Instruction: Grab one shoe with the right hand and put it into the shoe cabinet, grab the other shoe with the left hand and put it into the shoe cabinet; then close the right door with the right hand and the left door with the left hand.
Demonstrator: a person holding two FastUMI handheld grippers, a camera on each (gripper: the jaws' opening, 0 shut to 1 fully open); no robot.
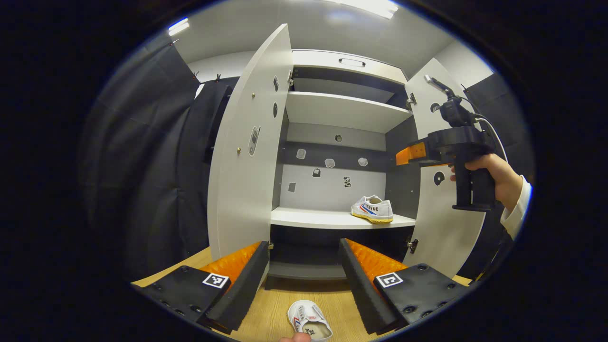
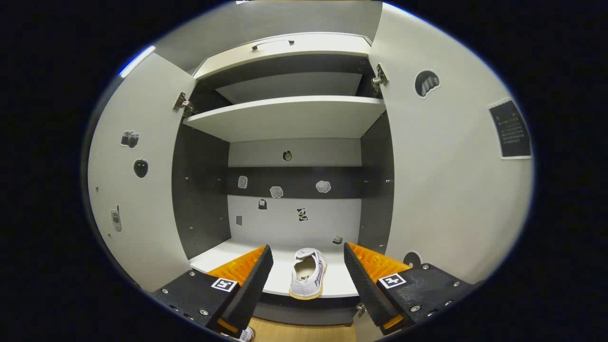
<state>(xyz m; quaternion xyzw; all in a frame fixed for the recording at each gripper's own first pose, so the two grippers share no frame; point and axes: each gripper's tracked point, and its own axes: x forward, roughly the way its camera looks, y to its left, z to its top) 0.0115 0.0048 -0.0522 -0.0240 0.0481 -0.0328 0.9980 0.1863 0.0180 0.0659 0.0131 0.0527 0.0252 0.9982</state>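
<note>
The shoe cabinet [image 1: 332,111] stands with both doors wide open. One white shoe [image 1: 373,209] rests on the right part of its lower shelf [image 1: 313,217], toe pointing left. In the right gripper view the same white shoe [image 2: 308,274] lies on the lower shelf [image 2: 223,254], just beyond my open right gripper [image 2: 308,251], with its heel toward me and untouched. A hand holds that right gripper [image 1: 412,154] above and to the right of the shoe. The other white shoe [image 1: 308,322] lies on the wooden floor [image 1: 270,308] below my open, empty left gripper [image 1: 304,263].
The left door [image 1: 247,156] and right door [image 1: 441,232] swing outward on either side of the opening. An upper shelf [image 1: 342,111] carries nothing. Small stickers dot the back panel [image 2: 294,223] and the door insides. Dark cloth walls hang to the left.
</note>
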